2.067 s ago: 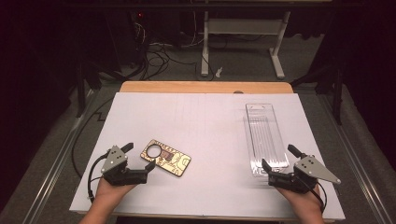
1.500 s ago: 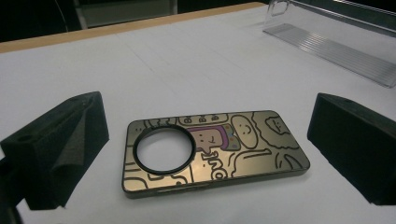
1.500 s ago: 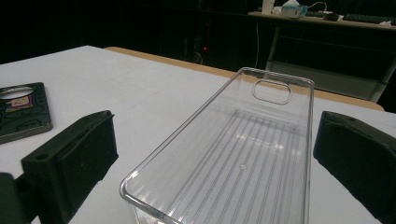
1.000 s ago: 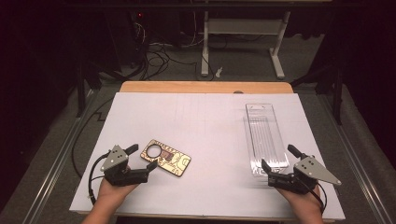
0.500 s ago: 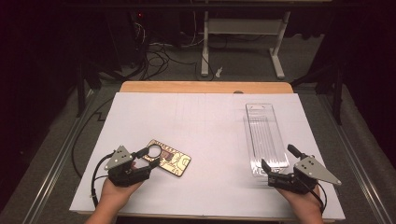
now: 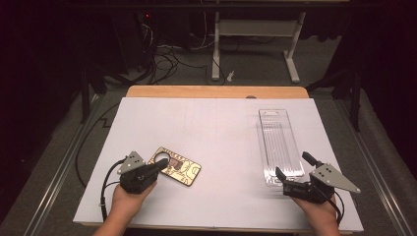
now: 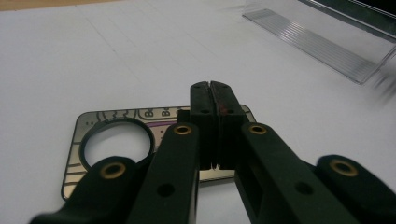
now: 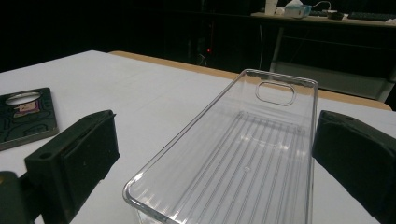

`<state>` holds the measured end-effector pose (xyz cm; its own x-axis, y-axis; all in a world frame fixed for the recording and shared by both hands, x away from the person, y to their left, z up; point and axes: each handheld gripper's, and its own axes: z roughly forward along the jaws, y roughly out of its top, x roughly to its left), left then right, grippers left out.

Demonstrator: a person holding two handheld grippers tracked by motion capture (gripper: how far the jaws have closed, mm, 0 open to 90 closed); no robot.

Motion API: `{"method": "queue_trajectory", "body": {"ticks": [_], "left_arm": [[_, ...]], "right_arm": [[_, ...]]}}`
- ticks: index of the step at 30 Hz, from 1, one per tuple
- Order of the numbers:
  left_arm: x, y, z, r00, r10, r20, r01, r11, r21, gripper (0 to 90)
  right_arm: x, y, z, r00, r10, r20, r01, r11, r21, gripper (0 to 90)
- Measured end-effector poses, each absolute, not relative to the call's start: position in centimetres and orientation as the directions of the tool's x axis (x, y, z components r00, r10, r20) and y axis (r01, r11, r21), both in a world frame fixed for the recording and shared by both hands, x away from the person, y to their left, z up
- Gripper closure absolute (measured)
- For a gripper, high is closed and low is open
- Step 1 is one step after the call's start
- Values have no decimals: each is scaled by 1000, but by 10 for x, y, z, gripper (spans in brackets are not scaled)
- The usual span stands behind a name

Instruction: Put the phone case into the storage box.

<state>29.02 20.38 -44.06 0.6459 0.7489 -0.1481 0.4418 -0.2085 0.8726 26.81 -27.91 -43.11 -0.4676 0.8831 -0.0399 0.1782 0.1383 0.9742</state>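
The left gripper view shows the left tool with its jaws just closed together over the near edge of the gold card, nothing visibly between them. The right gripper view shows the right tool spread wide on either side of the near end of the clear plastic tray, without touching it. From above, card and tray lie well apart on the white tabletop, each hand low at the near edge.

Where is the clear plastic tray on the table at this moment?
In the high view, the clear plastic tray lies on the right side of the white table, lengthwise, its near end just ahead of the right gripper.
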Motion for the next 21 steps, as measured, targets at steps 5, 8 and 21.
{"method": "queue_trajectory", "body": {"ticks": [5,8,21], "left_arm": [[295,201,-440,656,740,-148,442,-217,870,897],[303,194,-438,677,718,-162,455,-236,859,896],[332,140,-447,675,725,-138,518,-333,788,896]], "right_arm": [[269,-278,-432,-472,881,-48,179,149,973,11],[269,-278,-431,-471,880,-51,177,151,973,11],[268,-278,-430,-473,880,-48,176,148,973,11]]}}
